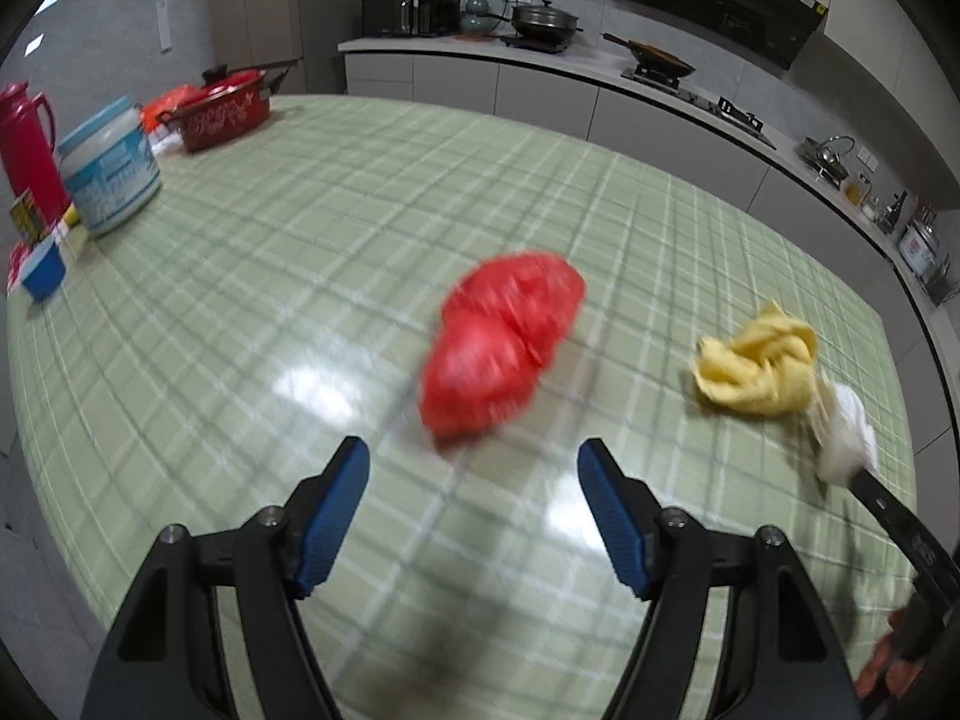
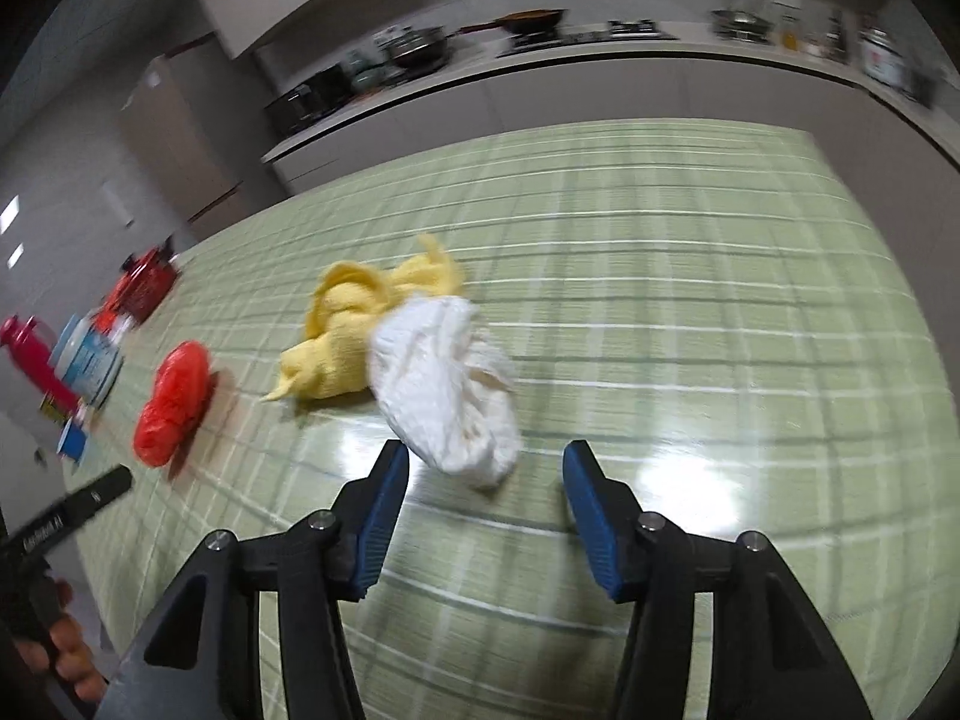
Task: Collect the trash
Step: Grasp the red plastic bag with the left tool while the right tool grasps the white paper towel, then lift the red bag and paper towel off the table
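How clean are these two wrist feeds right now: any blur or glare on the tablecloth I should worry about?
Left wrist: the red bag is smeared by motion, the far counter sharper; ceiling-light glare sits on the tablecloth. Right wrist: the whole frame streaks sideways, the white wad and yellow cloth soft; glare beside the right gripper. Both views bow at the edges.

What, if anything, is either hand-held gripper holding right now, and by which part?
Nothing. The left hand-held gripper is open short of the crumpled red plastic bag; the right hand-held gripper is open around the crumpled white tissue wad.

Three wads on table, jar far left
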